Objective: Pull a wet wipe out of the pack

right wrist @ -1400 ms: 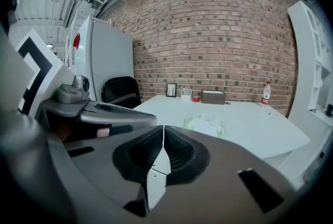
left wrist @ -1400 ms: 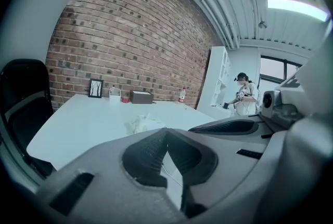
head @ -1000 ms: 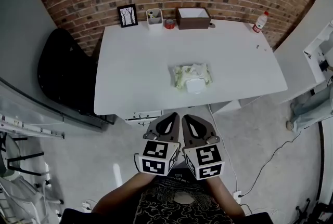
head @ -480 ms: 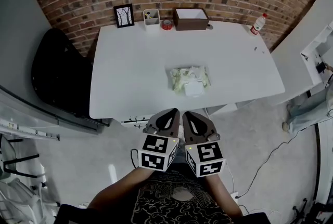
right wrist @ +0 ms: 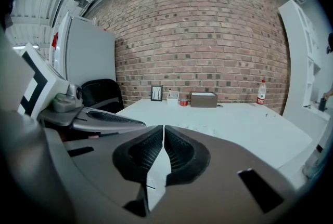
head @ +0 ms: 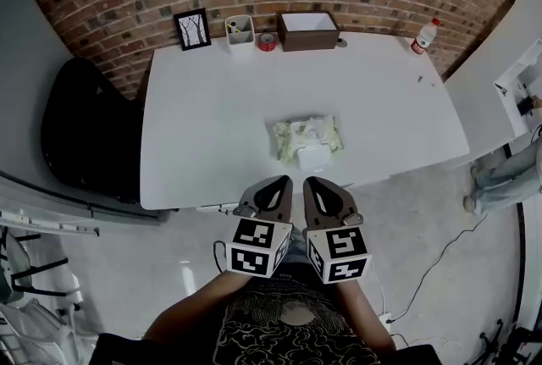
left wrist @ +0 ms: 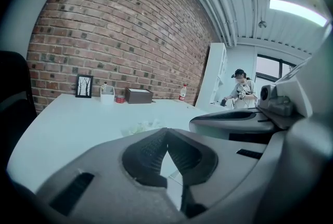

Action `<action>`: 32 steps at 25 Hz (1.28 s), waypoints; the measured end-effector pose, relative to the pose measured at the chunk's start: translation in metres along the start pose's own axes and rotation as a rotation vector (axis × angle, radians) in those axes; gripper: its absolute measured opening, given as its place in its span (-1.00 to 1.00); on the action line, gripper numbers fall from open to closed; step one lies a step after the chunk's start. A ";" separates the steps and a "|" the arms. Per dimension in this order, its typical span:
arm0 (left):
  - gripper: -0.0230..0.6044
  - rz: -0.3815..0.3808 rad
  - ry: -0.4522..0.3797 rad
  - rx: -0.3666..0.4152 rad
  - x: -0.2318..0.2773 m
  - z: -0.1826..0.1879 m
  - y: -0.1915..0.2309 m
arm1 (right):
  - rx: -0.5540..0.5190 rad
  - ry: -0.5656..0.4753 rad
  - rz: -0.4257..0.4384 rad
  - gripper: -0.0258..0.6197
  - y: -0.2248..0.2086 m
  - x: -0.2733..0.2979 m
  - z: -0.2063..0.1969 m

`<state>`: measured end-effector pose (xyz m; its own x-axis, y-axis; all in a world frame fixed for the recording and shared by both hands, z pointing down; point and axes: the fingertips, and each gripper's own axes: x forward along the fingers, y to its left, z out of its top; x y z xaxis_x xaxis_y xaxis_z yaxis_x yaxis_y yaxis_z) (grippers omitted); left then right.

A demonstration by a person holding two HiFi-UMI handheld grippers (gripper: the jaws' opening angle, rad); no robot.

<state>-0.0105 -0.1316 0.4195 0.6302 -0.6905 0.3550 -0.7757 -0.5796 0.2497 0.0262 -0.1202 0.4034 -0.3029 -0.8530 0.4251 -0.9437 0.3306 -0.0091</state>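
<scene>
Pack (head: 306, 137) position decides the coming reach: it lies on the worktop (head: 212, 109), close to its near edge, straight ahead of the tongs and well apart from both. Its long axis runs across the line of reach, from the left tongs' side to the right's. The white lid (head: 312, 157) is on the side that faces the tongs.

The left tongs (head: 279, 184) and right tongs (head: 312, 184) sit side by side, short of the worktop edge and over the floor, both pointing at the pack. Each gripper view shows its jaws pressed together with nothing between them (the right pair shows only a hairline slit at the tips).

The pack's middle lines up nearly with the right tongs, so that one looks slightly nearer. The left would have to angle inward. No wipe is out yet, and my guess is that one pair must pin the pack while the other spreads and goes in at the lid
</scene>
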 end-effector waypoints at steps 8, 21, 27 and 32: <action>-0.89 -0.012 0.050 -0.004 0.041 -0.001 0.009 | -0.016 0.050 -0.022 -0.86 -0.032 0.036 -0.003; -0.89 0.000 0.100 -0.024 0.101 0.000 0.027 | -0.092 0.152 -0.005 -0.85 -0.068 0.089 -0.014; -0.89 0.013 0.115 -0.039 0.114 0.000 0.035 | -0.150 0.204 0.001 -0.85 -0.076 0.104 -0.023; -0.89 0.014 0.123 -0.047 0.124 -0.003 0.038 | -0.192 0.226 0.003 -0.84 -0.078 0.115 -0.028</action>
<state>0.0378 -0.2377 0.4752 0.6127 -0.6386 0.4657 -0.7870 -0.5471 0.2852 0.0688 -0.2329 0.4784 -0.2485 -0.7474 0.6162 -0.8938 0.4221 0.1515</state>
